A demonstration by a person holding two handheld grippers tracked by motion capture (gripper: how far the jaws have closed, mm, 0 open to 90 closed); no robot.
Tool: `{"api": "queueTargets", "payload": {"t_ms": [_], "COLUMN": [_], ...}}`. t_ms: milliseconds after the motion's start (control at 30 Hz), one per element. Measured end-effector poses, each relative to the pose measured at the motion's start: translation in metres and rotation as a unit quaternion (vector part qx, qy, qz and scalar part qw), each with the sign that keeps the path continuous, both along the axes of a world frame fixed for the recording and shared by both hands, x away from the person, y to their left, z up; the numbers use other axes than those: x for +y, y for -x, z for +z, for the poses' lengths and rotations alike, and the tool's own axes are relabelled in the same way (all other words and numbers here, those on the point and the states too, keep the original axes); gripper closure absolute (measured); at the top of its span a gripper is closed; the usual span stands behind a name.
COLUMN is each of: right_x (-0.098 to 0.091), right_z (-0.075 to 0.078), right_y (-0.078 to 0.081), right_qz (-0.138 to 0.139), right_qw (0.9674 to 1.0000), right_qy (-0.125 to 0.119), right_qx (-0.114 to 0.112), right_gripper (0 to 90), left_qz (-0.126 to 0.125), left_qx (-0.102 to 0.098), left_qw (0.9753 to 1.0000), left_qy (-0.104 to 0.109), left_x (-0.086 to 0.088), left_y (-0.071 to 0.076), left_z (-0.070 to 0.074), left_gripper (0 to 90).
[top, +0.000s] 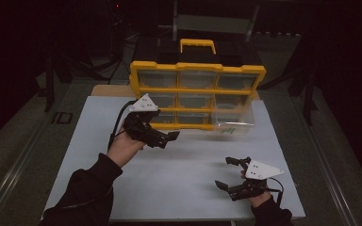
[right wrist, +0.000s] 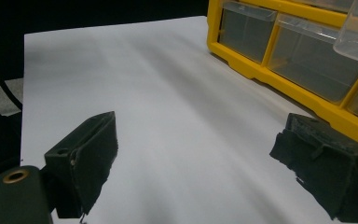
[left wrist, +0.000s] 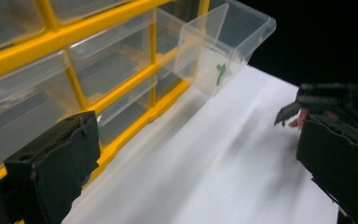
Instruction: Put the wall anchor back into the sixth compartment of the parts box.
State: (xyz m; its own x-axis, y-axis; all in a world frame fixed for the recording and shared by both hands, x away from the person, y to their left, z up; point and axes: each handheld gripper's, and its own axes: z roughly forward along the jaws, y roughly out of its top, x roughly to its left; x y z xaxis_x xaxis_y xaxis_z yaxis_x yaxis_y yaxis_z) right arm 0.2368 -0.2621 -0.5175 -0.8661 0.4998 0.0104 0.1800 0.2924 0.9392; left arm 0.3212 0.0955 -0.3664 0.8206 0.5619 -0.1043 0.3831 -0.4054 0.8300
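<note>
On the white tabletop (top: 179, 174), the left hand-held gripper (top: 172, 136) is being held wide open and empty just in front of the yellow drawer cabinet (top: 195, 89), whose bottom-right clear drawer (left wrist: 223, 44) is being left pulled out and jutting over the tabletop. Nearer the person, the right hand-held gripper (top: 228, 173) is being kept open and empty too, well apart from the cabinet. If either one is being swung carelessly, the protruding drawer is likely being risked: a knock could pull it free or tip the cabinet.
</note>
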Motion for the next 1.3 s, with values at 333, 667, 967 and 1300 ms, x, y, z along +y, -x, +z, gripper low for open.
{"api": "queueTargets", "payload": {"t_ms": [333,667,967,1300], "right_x": [0.001,0.0,0.001,0.002], "right_z": [0.0,0.001,0.001,0.001], "right_y": [0.0,0.001,0.001,0.001], "right_qz": [0.0,-0.002,-0.002,0.0], "right_qw": [1.0,1.0,1.0,1.0], "right_qy": [0.001,0.0,0.001,0.005], "right_qx": [0.001,-0.001,0.0,-0.001], "right_gripper": [10.8,10.8,10.8,10.8], "left_qz": [0.015,0.029,0.038,0.051], "left_qx": [-0.009,-0.023,-0.027,-0.047], "left_qw": [0.9998,0.9993,0.9989,0.9974], "left_qy": [0.007,0.008,0.009,0.021], "left_x": [0.033,0.062,0.078,0.101], "left_y": [0.014,0.026,0.037,0.053], "left_z": [-0.017,-0.033,-0.044,-0.067], "left_gripper": [0.0,0.0,0.0,0.0]}}
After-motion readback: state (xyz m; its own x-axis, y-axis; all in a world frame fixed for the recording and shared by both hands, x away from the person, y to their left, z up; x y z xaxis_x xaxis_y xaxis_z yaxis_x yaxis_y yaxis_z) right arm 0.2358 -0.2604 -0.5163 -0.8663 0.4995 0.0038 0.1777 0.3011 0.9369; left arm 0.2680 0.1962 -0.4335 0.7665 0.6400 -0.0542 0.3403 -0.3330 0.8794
